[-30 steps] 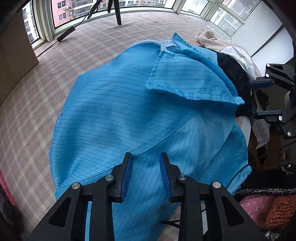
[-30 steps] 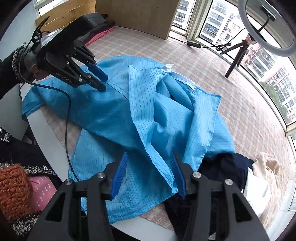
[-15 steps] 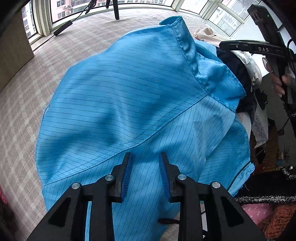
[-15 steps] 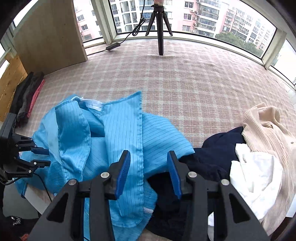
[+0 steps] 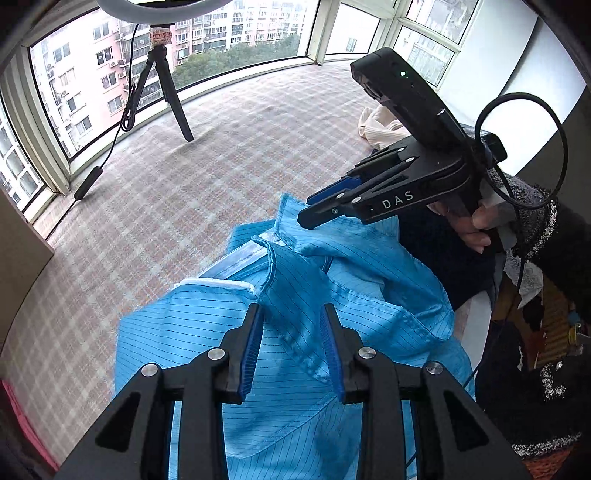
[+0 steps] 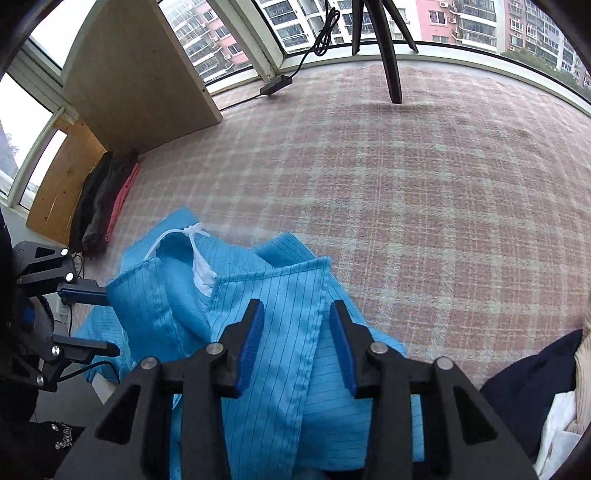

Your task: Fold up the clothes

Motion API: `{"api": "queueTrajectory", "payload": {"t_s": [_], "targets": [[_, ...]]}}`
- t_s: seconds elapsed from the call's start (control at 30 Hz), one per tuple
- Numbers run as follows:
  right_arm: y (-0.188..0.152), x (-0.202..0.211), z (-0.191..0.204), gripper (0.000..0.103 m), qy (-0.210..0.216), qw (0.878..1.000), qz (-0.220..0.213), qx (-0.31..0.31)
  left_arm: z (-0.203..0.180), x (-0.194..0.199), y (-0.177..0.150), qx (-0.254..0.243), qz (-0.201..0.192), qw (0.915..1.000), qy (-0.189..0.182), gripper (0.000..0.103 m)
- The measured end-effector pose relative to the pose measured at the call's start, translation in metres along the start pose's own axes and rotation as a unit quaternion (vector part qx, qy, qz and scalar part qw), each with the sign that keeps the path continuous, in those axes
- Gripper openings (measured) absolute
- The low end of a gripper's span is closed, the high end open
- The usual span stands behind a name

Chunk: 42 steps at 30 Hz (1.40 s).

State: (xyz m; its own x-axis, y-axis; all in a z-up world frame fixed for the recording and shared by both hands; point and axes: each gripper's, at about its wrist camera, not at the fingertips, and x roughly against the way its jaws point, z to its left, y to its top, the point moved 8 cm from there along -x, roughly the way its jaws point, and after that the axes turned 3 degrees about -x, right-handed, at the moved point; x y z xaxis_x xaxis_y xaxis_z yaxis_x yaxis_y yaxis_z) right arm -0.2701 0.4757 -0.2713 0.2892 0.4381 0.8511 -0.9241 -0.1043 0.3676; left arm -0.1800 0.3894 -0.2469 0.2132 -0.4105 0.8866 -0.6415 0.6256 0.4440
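We read just one marking: the white capital letters "DAS", printed on the side of the black plastic right gripper (image 5: pixel 369 199) as our left wrist view shows it, on the body behind its blue-padded fingers. The striped blue garment (image 5: pixel 295 332) carries no label that we can read, and our right wrist view offers no legible text.

Big curved windows (image 5: pixel 240 33) go round the far side; pink apt blocks & green trees outside. Grey daylight. Pink & white checked cloth (image 6: pixel 424 192) covers the table. Black tripod (image 5: pixel 166 81) stands far left, w/ a ring light (image 5: pixel 162 3) on top. Wood board (image 6: pixel 140 77) leans by the window.
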Motion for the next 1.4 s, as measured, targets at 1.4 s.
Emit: {"api": "queueTrajectory", "payload": {"t_s": [1.4], "targets": [[0.059, 0.067, 0.068, 0.005, 0.139, 0.988, -0.015, 0.064, 0.003, 0.049, -0.12, 0.08, -0.007, 0.9932, 0.085, 0.04]]}}
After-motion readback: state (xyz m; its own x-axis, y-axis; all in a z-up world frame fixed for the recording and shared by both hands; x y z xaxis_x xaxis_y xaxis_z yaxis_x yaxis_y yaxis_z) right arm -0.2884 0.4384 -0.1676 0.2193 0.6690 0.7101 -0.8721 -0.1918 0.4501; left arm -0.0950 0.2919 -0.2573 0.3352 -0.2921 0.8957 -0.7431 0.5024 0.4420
